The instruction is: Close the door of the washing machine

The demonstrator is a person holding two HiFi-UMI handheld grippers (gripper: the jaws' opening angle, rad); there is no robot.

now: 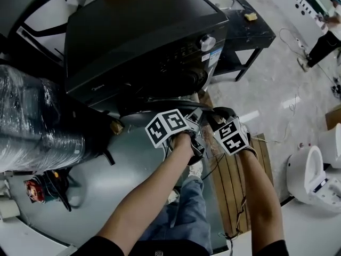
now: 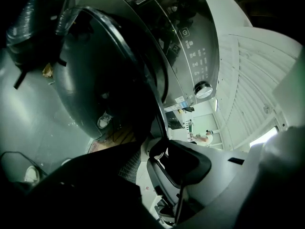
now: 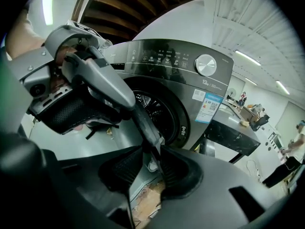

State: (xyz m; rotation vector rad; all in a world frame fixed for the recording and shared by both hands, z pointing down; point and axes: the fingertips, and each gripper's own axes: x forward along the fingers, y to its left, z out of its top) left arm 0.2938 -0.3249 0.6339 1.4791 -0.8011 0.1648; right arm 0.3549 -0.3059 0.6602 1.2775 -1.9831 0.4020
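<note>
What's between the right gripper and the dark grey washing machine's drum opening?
Its open round door, edge-on, rim between the right gripper's parted jaws; the right gripper view shows it.

My left gripper (image 2: 148,147) and right gripper (image 3: 152,149) are grey and black, each topped with a white cube (image 1: 168,126) of black square markers. I wear black short sleeves (image 1: 101,247) and blue jeans (image 1: 186,212).

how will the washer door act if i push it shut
The door likely swings as one stiff piece: thick rim, bulging glass. Probably heavy for its size, so it may keep swinging. The glossy glass looks slippery; the rim seems safer to push.
</note>
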